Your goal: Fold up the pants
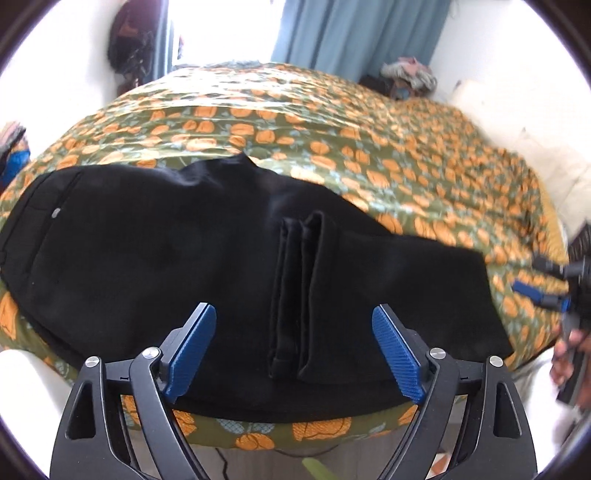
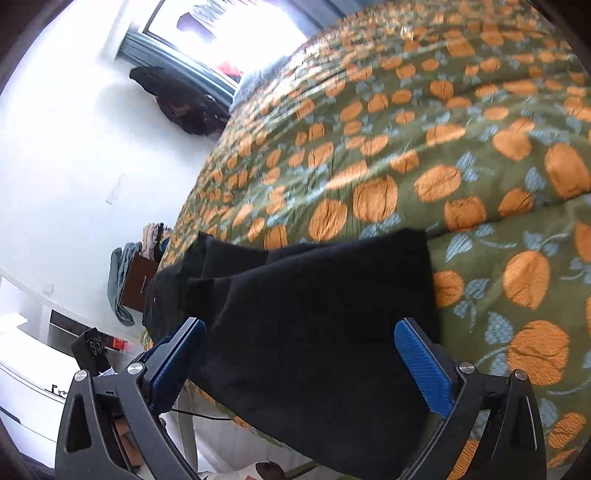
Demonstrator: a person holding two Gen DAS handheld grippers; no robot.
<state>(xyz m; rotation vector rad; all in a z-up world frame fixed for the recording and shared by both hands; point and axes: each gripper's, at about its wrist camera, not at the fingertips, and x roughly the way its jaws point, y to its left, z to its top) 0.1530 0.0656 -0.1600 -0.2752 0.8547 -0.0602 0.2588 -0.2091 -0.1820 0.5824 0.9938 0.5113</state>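
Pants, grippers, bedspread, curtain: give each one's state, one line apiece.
Black pants: folded over, leg hems lying on top, flat on bedspread.
Left gripper: open, holding nothing.
Right gripper: open, holding nothing.
Bedspread: spread out, slightly wrinkled.
Blue curtain: hanging, partly drawn.
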